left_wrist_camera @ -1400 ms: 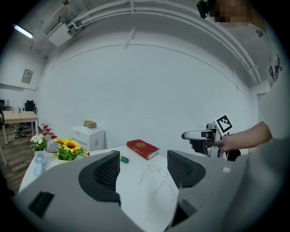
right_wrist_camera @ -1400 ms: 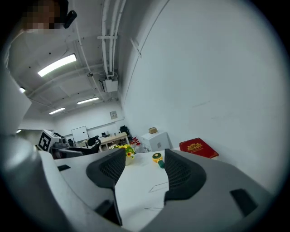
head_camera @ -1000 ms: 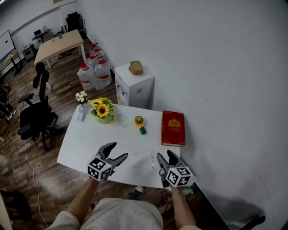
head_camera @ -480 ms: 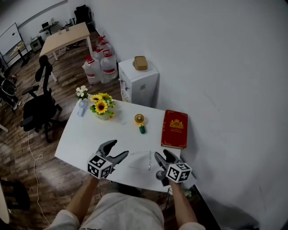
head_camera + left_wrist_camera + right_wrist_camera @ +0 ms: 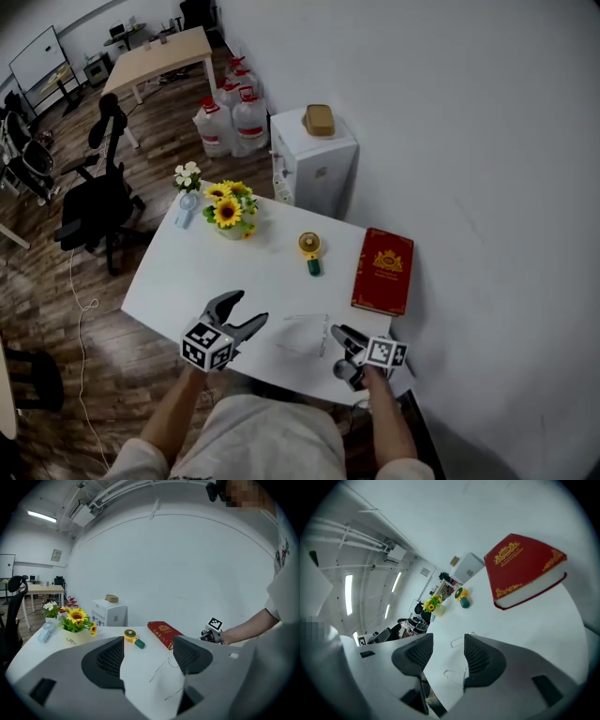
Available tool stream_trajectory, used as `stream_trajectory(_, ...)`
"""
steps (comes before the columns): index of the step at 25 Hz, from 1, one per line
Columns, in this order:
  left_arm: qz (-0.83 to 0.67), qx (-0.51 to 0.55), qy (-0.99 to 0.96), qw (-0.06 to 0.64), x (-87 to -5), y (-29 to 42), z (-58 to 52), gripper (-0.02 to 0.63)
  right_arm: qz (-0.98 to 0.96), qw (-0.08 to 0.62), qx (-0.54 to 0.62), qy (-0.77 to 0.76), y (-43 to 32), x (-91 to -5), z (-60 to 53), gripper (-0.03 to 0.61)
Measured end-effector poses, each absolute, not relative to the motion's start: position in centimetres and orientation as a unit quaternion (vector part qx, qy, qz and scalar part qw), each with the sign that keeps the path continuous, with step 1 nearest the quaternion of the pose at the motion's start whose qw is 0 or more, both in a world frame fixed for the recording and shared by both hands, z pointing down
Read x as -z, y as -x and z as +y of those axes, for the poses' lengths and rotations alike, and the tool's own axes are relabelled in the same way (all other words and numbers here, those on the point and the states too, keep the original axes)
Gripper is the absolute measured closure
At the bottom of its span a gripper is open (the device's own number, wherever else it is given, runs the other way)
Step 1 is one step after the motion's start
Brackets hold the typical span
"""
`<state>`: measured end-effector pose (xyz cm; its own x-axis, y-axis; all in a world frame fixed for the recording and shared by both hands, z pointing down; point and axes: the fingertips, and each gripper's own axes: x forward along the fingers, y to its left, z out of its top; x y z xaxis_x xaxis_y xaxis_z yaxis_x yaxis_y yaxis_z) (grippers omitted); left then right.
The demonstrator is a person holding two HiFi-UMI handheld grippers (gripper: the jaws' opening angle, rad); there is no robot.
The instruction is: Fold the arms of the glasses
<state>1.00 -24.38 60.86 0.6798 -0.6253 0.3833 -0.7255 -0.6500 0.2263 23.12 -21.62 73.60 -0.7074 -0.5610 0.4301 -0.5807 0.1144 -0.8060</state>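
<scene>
The glasses [image 5: 306, 333], thin wire-framed and clear, lie on the white table [image 5: 187, 277] near its front edge, arms spread open. In the left gripper view the glasses [image 5: 169, 677] show just past the jaws. My left gripper [image 5: 247, 310] hovers to their left, open and empty. My right gripper [image 5: 339, 336] is rolled onto its side low at their right end. Its jaws are closing. In the right gripper view the glasses [image 5: 457, 641] lie on the table beyond the jaw tips, and the pads [image 5: 480, 658] do not press on them.
A red book [image 5: 382, 272] lies at the table's right side. A yellow and green tape measure [image 5: 310, 248] sits mid-table, and a pot of sunflowers [image 5: 230, 211] and a small fan [image 5: 186, 208] stand at the back left. Behind are a white cabinet [image 5: 314, 164] and an office chair [image 5: 94, 206].
My right gripper has dropped towards the table and rolled onto its side beside the glasses, its jaws narrower. My left gripper has sunk a little. The glasses have not moved.
</scene>
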Motion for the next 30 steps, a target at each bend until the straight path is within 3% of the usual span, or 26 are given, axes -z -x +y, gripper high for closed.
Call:
stream_trajectory(12, -0.418, -0.139, -0.874, 0.207, -62.4, 2.1, -24.5, 0.290, -0.693, 0.068, -0.653, -0.297, -21.5, -80.0, -20.0, 0.419)
stream_trajectory(30, -0.424, -0.136, -0.865, 0.231, -64.2, 2.7, -24.7, 0.290, -0.662, 0.096, -0.682, -0.294, -20.8, -82.4, -20.3, 0.448)
